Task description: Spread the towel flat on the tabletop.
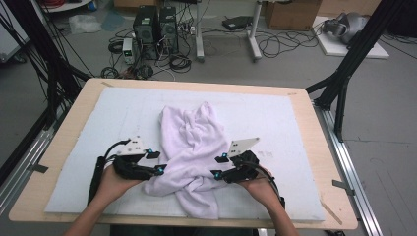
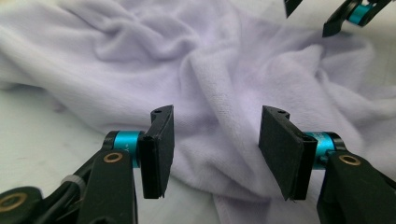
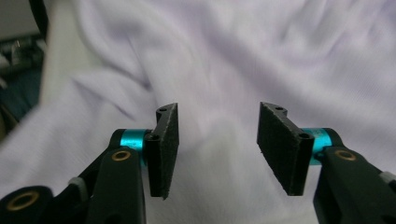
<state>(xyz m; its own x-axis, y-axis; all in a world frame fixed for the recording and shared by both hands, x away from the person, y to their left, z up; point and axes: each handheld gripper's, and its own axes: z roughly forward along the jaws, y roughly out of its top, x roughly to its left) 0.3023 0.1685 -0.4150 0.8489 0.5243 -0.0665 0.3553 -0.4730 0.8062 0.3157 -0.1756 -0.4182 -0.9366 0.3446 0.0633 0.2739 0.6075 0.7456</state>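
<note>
Cloth: a crumpled pale lilac towel (image 1: 192,147) lies bunched near the middle of the white mat (image 1: 275,118) on the counter (image 1: 64,142), nearer the person's edge, one end trailing towards that edge.
Left tongs (image 1: 158,162): spread, nothing between the pads; they sit just beside the cloth's left edge in the high view. In the left gripper view (image 2: 215,149) the cloth lies beyond the open gap, and whether the pad tips brush it cannot be told.
Right tongs (image 1: 218,166): spread as well, no fold pinched; at the cloth's right edge in the high view. In the right gripper view (image 3: 217,147) the fabric behind the jaws is blurred.
Hands: the left hand (image 1: 110,182) and right hand (image 1: 258,187) come in from the bottom edge; the forearms are cut off by the frame.
Hidden: the cloth's folds cover its own hems and corners, so its outline is hard to read.
Far tongs: in the left gripper view the tips of the other tongs (image 2: 327,14) poke in at the top right, cut off by the frame.
Background: computer towers (image 1: 155,29) and tangled cables on the floor beyond the counter.
</note>
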